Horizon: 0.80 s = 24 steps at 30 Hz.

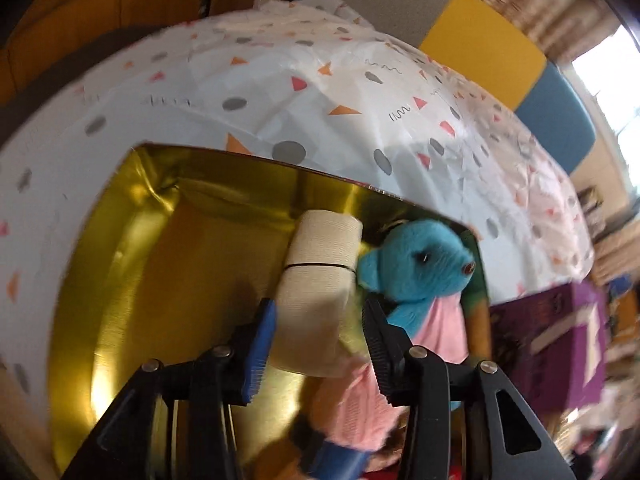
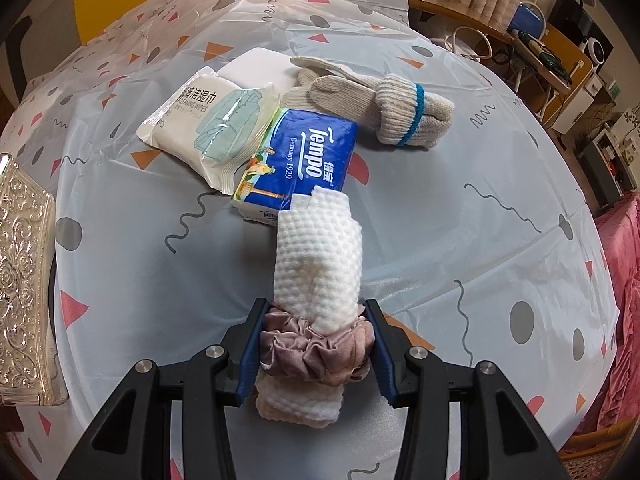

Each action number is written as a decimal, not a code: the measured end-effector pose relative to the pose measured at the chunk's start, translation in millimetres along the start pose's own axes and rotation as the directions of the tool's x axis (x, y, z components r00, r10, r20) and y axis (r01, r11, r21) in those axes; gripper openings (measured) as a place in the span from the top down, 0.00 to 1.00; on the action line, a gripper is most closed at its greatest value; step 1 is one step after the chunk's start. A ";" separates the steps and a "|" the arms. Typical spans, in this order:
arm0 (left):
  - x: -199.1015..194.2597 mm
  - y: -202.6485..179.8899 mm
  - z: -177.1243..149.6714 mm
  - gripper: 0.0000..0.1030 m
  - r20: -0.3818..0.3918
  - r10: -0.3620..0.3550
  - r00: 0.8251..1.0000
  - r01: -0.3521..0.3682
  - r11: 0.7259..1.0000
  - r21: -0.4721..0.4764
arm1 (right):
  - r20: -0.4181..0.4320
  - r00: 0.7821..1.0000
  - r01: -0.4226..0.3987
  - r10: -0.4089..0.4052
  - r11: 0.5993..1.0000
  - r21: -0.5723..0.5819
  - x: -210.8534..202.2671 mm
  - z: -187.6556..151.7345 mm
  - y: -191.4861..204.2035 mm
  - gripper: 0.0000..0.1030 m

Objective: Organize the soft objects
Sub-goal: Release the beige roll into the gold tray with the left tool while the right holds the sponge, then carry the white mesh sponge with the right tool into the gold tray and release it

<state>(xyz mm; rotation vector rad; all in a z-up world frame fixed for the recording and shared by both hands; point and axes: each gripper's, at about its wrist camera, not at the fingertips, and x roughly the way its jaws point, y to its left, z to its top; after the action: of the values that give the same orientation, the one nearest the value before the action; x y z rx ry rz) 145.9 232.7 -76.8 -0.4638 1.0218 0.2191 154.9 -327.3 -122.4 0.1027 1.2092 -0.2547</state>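
Right wrist view first: the right claw is clamped at a middling width on a rolled white waffle cloth, its blue pads squeezing the mauve satin scrunchie that bands the roll. The cloth sticks forward over the worktop, which wears a pale cover dotted with grey spots, orange and pink triangles and squiggles. Just past the cloth's tip sits a blue Tempo tissue pack, touching a white pack of cleaning wipes on its left. Behind them lies a flat white pad, and to the right a bundle of knitted grey gloves with a blue band. At the left edge stands an embossed silvery box. Off to the right there is pink fabric and, further back, a wooden desk cluttered with gear.

Over to the left wrist view, which is motion-blurred: the left claw is spread wide and grips nothing, hanging over a gold-lined box on the same patterned cover. A cream rolled towel with a dark band lies inside, between the fingers; whether a pad touches it I cannot tell. Right beside it is a blue teddy bear in pink, with something pink and knitted below. A purple box sits to the right, and yellow and blue chair backs show behind.
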 end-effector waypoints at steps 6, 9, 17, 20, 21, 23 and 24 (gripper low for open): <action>-24.3 0.5 -26.0 0.47 0.109 0.100 0.989 -0.111 0.989 0.098 | 0.005 1.000 0.006 -0.006 1.000 -0.012 -0.8 1.0 1.2 0.54; -40.1 -0.6 -39.3 0.42 0.159 0.111 0.981 -0.131 0.984 0.119 | 0.008 1.000 0.011 -0.010 1.000 -0.019 -1.4 0.9 1.3 0.55; -80.0 -10.5 -75.6 0.29 0.270 0.101 0.958 -0.154 0.971 0.184 | 0.016 1.000 0.018 -0.018 0.999 -0.031 -4.8 -0.1 3.0 0.57; -91.0 -12.7 -87.9 0.26 0.298 0.092 0.950 -0.155 0.968 0.197 | 0.019 1.000 0.023 -0.022 0.999 -0.037 -6.0 0.2 3.9 0.58; -94.4 -14.8 -91.9 0.26 0.302 0.087 0.949 -0.153 0.967 0.205 | 0.020 1.000 0.023 -0.023 0.999 -0.041 -6.2 0.2 4.4 0.58; -97.4 -17.3 -97.2 0.26 0.302 0.084 0.950 -0.155 0.963 0.220 | 0.022 0.999 0.028 -0.027 0.999 -0.047 -6.8 0.0 5.4 0.58; -98.9 -18.5 -100.6 0.26 0.302 0.079 0.950 -0.152 0.962 0.225 | 0.024 0.999 0.031 -0.029 0.998 -0.050 -7.1 -0.1 5.8 0.58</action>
<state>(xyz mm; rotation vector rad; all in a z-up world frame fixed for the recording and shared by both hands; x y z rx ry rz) 25.2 173.0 -30.8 -0.1379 0.7738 0.2544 153.9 -320.7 -116.1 0.0376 1.1943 -0.2508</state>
